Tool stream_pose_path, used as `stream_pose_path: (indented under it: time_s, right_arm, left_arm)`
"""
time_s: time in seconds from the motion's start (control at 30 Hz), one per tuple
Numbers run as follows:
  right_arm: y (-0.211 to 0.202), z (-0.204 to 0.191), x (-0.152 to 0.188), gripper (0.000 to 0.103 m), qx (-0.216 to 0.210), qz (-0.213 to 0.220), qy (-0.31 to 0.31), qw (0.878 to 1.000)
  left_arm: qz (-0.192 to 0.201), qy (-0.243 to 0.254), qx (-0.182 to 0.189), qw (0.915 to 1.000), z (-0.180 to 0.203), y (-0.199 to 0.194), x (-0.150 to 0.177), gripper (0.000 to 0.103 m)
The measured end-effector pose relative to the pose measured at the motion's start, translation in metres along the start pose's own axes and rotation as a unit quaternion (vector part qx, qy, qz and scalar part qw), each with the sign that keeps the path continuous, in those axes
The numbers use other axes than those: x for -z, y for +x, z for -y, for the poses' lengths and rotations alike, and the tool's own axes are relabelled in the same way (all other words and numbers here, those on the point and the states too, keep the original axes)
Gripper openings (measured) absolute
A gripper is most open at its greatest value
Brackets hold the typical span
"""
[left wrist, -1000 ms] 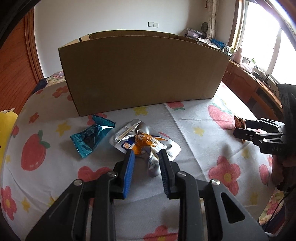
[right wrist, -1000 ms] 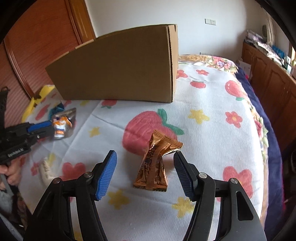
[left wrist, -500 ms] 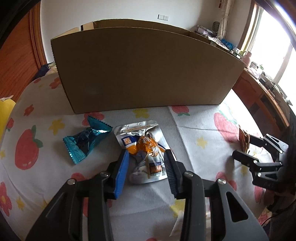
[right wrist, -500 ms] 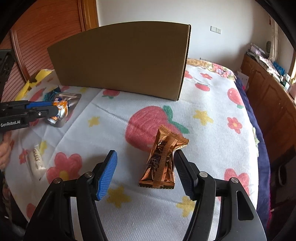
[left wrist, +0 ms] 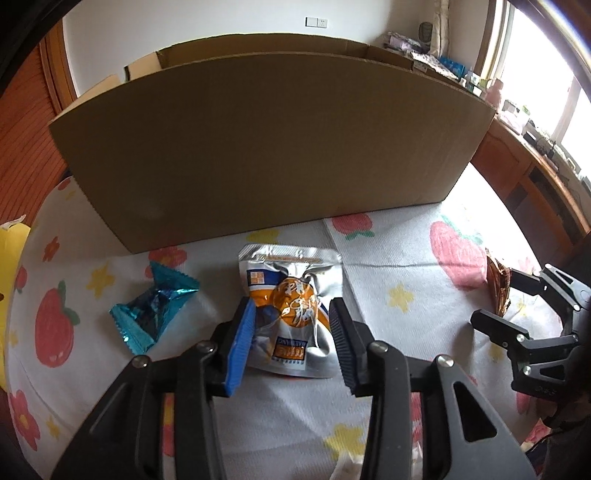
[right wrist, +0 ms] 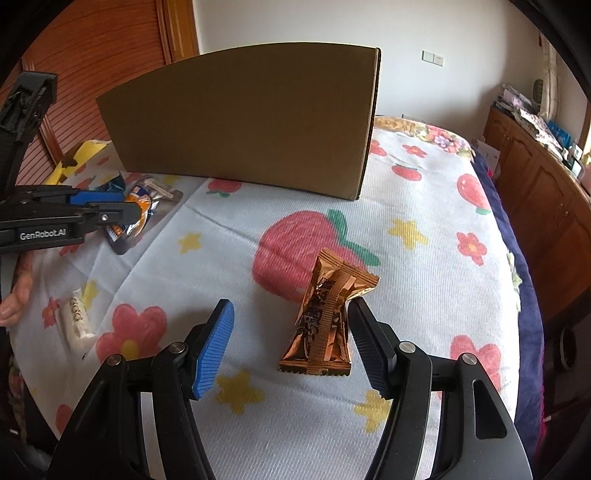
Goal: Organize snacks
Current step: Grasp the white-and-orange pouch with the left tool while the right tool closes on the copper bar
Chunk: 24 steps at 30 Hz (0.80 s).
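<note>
My left view alone shows the teal wrapper (left wrist: 151, 314) left of the silver pouch (left wrist: 291, 295). Left gripper (left wrist: 291, 343) jaws have just been opening, straddling the pouch, pads off it. Right gripper (right wrist: 290, 349) stands wide, gold bar (right wrist: 327, 317) between its jaws against the right pad. Cardboard box (right wrist: 255, 129) walls off the far side; open bedspread (right wrist: 436, 280) to the right.

Home bedroom: bed under strawberry-and-flower sheet (right wrist: 424, 206), wooden slatted wardrobe doors (right wrist: 103, 55), long wooden cabinet (right wrist: 546, 184) cluttered with oddments beneath bright window (left wrist: 543, 62), white wall with switch plate (left wrist: 317, 22).
</note>
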State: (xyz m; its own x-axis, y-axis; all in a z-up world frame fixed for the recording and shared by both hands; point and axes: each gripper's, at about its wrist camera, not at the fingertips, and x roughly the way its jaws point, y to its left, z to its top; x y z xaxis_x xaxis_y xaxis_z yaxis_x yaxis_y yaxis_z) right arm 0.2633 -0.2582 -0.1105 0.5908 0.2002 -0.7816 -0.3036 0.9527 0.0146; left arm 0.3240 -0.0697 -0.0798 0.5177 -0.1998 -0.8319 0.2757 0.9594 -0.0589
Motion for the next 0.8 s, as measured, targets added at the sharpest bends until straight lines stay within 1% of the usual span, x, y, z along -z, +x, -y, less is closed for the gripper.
stream_pose_path:
  time_s: [0.13,0.2,0.33,0.37,0.4,0.47,0.53,0.7,0.8]
  right_arm:
    - [0.000,0.000,0.000,0.066,-0.003,0.000,0.001,1.000]
    - [0.000,0.000,0.000,0.066,-0.004,0.000,0.000,1.000]
    - [-0.001,0.000,0.000,0.066,-0.005,0.000,-0.002,1.000]
    - [-0.001,0.000,0.000,0.066,-0.005,0.000,-0.003,1.000]
    - [-0.001,0.000,0.000,0.067,-0.004,0.000,-0.004,1.000]
    - [0.000,-0.001,0.000,0.067,-0.004,-0.001,-0.005,1.000]
    - [0.000,-0.001,0.000,0.067,-0.004,-0.001,-0.005,1.000]
    - [0.000,-0.001,0.000,0.067,-0.004,-0.001,-0.005,1.000]
    - [0.000,-0.001,0.001,0.067,-0.004,-0.001,-0.005,1.000]
  left_arm:
    - [-0.002,0.007,-0.007,0.9999,0.003,0.006,-0.001,0.044]
    - [-0.005,0.010,-0.005,0.9999,0.005,0.010,0.000,0.052]
    - [0.007,0.034,-0.012,0.9993,0.014,0.014,0.002,0.057]
    - [0.010,0.034,-0.013,0.9993,0.015,0.014,0.003,0.060]
    - [0.012,0.032,-0.014,0.9993,0.015,0.015,0.003,0.066]
    - [0.021,0.023,-0.012,0.9995,0.013,0.016,0.005,0.067]
    - [0.027,0.029,-0.015,0.9991,0.016,0.016,0.006,0.069]
    - [0.032,0.014,-0.023,0.9991,0.013,0.016,0.010,0.075]
    - [0.037,0.012,-0.029,0.9988,0.015,0.015,0.014,0.076]
